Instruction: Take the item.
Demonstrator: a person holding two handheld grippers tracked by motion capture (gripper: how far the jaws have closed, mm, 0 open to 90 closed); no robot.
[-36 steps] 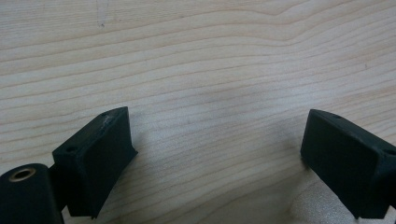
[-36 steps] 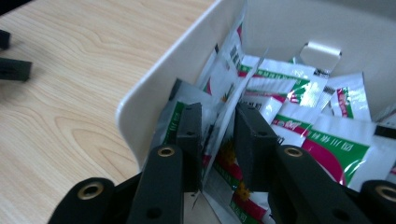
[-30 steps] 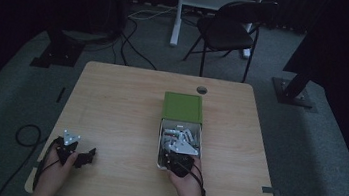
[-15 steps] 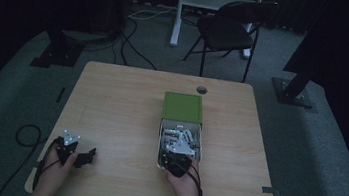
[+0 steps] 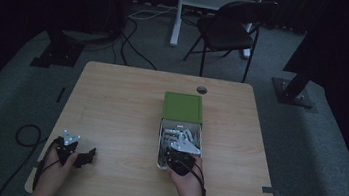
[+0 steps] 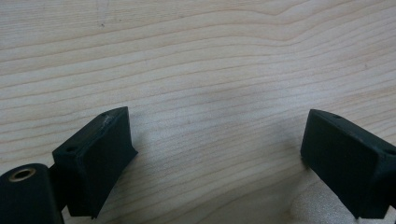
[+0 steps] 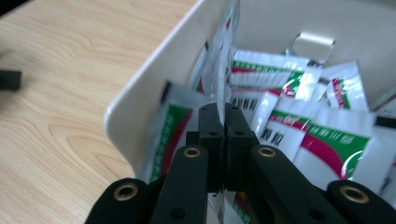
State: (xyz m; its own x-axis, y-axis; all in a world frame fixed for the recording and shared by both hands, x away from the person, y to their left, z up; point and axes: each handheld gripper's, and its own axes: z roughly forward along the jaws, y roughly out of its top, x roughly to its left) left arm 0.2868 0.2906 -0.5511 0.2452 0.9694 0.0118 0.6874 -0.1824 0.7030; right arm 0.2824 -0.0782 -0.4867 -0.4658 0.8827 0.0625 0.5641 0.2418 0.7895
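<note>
A white box [image 5: 161,141] with its green lid [image 5: 183,107] swung open behind it sits right of the table's middle. Several green, red and white sachets [image 7: 327,140] lie inside. My right gripper [image 5: 179,154] reaches into the box's near end. Its jaws have just been closing and now pinch the edge of one upright sachet [image 7: 223,60] beside the box's left wall [image 7: 154,74]; the right gripper [image 7: 223,109] is shut on it. My left gripper [image 5: 85,157] rests at the table's near left corner, and the left gripper [image 6: 217,140] stands open over bare wood.
The wooden table [image 5: 120,111] has a round cable hole [image 5: 202,90] near its far edge. A chair [image 5: 231,29] and a desk frame [image 5: 183,8] stand beyond it. Cables [image 5: 27,135] lie on the floor at the left.
</note>
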